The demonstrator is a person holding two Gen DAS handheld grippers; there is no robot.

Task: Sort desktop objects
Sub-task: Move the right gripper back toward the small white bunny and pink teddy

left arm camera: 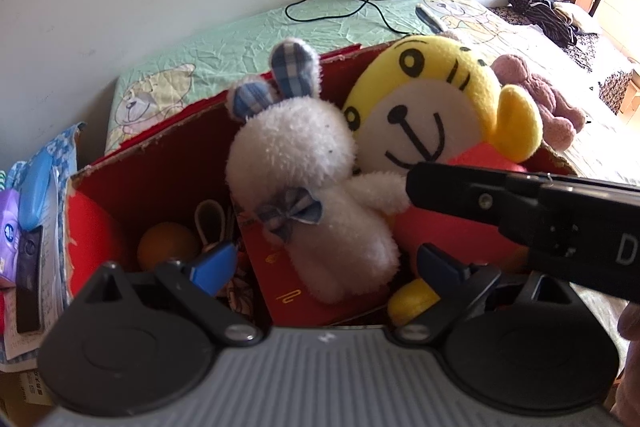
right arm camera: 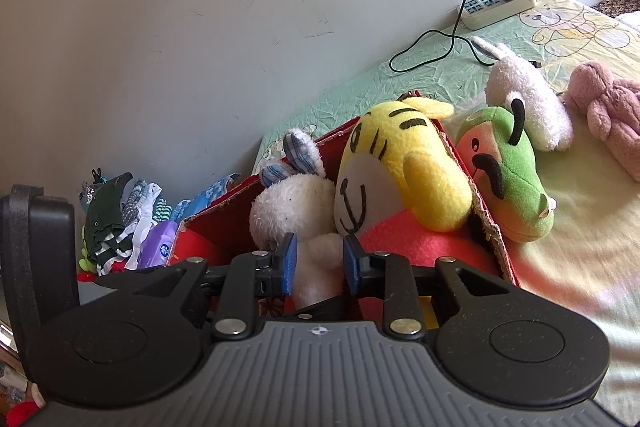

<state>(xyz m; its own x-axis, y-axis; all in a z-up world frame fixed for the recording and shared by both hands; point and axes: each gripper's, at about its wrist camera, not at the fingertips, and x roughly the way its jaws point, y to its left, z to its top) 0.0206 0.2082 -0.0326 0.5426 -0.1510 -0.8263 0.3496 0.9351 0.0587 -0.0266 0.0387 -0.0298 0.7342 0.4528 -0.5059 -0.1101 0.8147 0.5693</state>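
1. holding the white rabbit [right arm camera: 304, 223] by one arm is all your right gripper [right arm camera: 319, 263] has: its blue pads sit either side of that arm, narrowed to a small gap. i judge the soft plush could slip out if you pull fast.
2. your left gripper [left arm camera: 324, 263] is spread wide and holds nothing, hovering over the red box [left arm camera: 160, 163].
3. the rabbit stands inside the red box, pressed against the yellow tiger [right arm camera: 404, 171], which leans on the box's far wall. lifting the rabbit could drag the tiger along or tip it out.
4. beside the box, outside that wall, the green frog [right arm camera: 512, 183] touches the cardboard; a shoved box may roll it away.
5. your two grippers are close together over the box and could collide.
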